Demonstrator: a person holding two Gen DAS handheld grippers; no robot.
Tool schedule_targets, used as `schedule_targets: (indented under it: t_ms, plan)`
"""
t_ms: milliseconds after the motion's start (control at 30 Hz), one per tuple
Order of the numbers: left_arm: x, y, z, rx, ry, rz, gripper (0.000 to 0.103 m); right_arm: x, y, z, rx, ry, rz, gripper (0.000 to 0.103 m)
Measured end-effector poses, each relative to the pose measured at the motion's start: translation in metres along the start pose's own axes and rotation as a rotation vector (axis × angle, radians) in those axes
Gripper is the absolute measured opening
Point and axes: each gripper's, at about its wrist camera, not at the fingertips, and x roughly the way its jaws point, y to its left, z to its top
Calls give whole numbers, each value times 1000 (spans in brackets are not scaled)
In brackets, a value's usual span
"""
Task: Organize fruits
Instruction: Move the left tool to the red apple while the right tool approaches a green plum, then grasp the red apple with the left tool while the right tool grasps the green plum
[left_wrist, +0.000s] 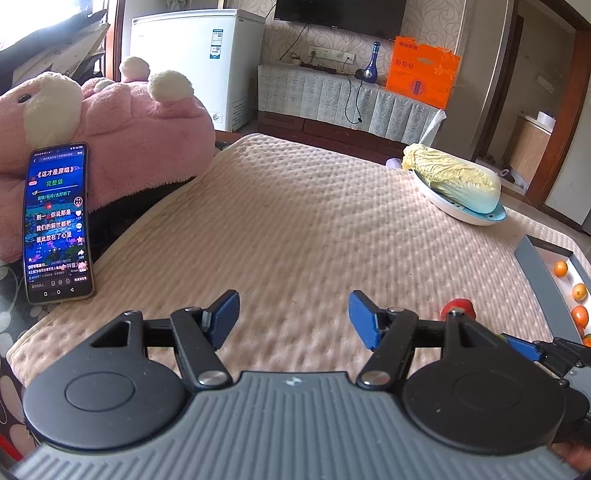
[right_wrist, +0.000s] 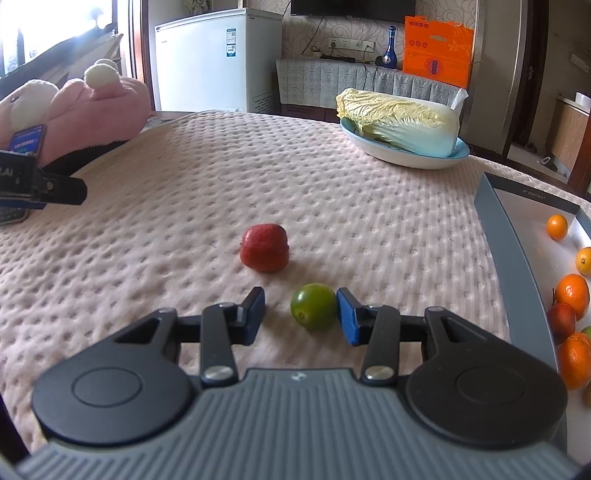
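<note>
Right wrist view: we are bracketing the green fruit (right_wrist: 314, 305) on the table (right_wrist: 184, 184) with our released right gripper (right_wrist: 301, 314), its right finger touching it. Our left gripper (left_wrist: 293, 319) is hovering, released, farther away.

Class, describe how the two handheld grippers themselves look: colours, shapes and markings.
The left gripper and right gripper match: ribbed grey body with a small centre logo, two round black discs, black linkage arms with silver rivets, and flat blue finger pads.
</note>
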Motion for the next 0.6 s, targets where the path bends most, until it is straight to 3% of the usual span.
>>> schedule_targets:
  t_ms: [100,200,300,600]
  plan:
    - [1,0,0,3,3,4,71,1,-1,-1,4,-1,4,46]
    - [2,2,-1,3,6,11,71,0,-1,-1,0,-4,9,34]
    - [4,3,-1,3,8,16,71,-2,-2,-1,-3,2,11,29]
    - [5,-5,-3,28,10,-2,71,-14,-6,-4,-20,29,57,29]
